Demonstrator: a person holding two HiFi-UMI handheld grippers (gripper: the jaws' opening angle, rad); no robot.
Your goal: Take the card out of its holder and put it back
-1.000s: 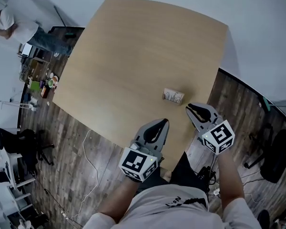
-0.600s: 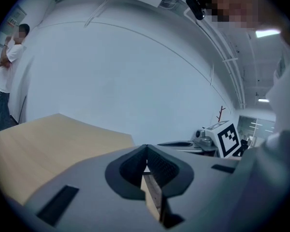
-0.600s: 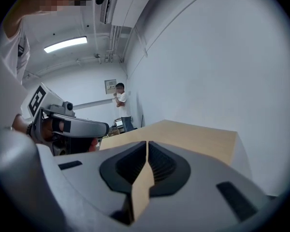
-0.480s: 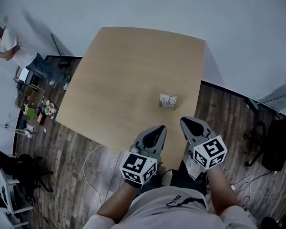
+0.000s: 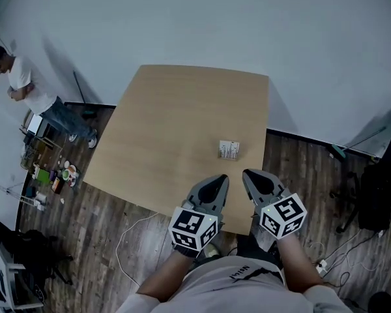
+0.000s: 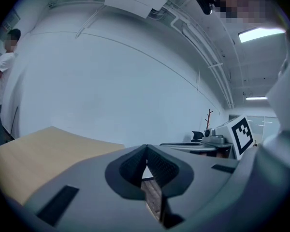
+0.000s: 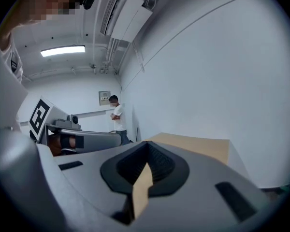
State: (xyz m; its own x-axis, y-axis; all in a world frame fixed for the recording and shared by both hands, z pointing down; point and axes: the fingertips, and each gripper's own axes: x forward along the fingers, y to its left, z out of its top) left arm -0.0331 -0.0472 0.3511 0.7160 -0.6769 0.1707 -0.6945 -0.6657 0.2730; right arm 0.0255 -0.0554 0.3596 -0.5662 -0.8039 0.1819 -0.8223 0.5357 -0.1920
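The left hand-held gripper (image 5: 216, 182) has its jaws brought together at the tips with nothing between them. In the left gripper view (image 6: 146, 147) the ribbed pads meet at the top, and only a sliver of wooden floor (image 5: 98, 240) shows through the slot below. The right hand-held gripper (image 5: 253, 178) is likewise drawn together and empty. In the right gripper view (image 7: 147, 144) its pads touch, and a strip of tan tabletop (image 7: 193, 146) shows in the gap beneath.

Both hand-held grippers are side by side, close to each other, over the near edge of the tabletop (image 5: 176, 116). The right one is by the near right corner, and both point away from the person holding them.

The card holder (image 5: 229, 150) stands on the tabletop beyond both sets of jaws. It is near but clearly apart from them, roughly in line with the space between the two hand-held grippers, and close to the right edge. It is too small in the head view to tell the card from the holder.

Further out, a person in a white shirt (image 5: 19, 83) stands by the wall to the left, beside a cluttered rack (image 5: 49, 168). A dark chair (image 5: 378, 194) sits on the floor at the right.
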